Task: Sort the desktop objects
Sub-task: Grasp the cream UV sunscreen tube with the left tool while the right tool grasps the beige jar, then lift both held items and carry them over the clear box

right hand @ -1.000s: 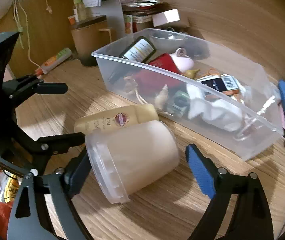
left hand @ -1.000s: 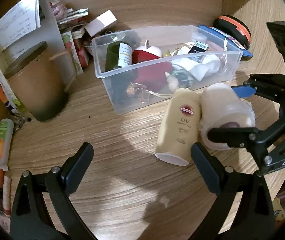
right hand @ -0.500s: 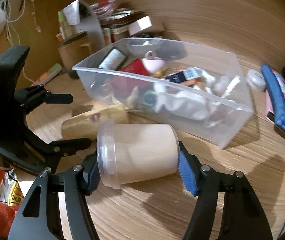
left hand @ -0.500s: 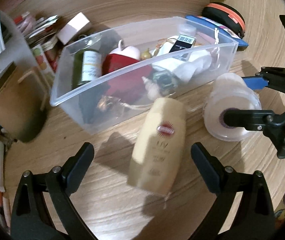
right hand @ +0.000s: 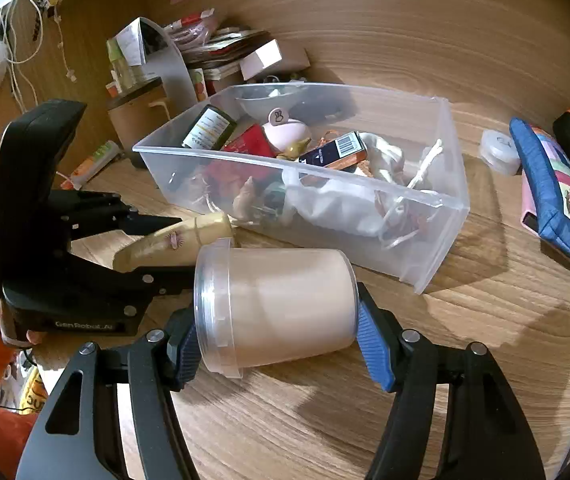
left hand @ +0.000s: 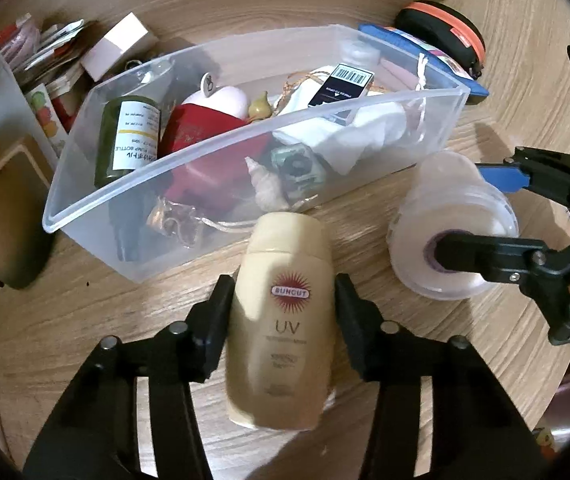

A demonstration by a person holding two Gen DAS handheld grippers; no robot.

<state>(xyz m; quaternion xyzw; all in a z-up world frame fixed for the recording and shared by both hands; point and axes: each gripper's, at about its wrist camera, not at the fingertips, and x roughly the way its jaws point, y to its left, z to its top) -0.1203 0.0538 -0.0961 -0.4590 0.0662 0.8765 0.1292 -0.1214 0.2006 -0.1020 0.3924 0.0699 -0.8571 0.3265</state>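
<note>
Left gripper (left hand: pixel 283 312) clamps the sunscreen bottle (left hand: pixel 281 320); right gripper (right hand: pixel 275 344) seemingly clamps the lidded tub (right hand: pixel 277 304) (both just near the crowded bin (right hand: pixel 441 240)). Either smooth cylinder could slip.

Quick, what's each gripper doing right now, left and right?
Left gripper: closed on the sunscreen bottle.
Right gripper: closed on the lidded plastic jar, which lies on its side.
</note>
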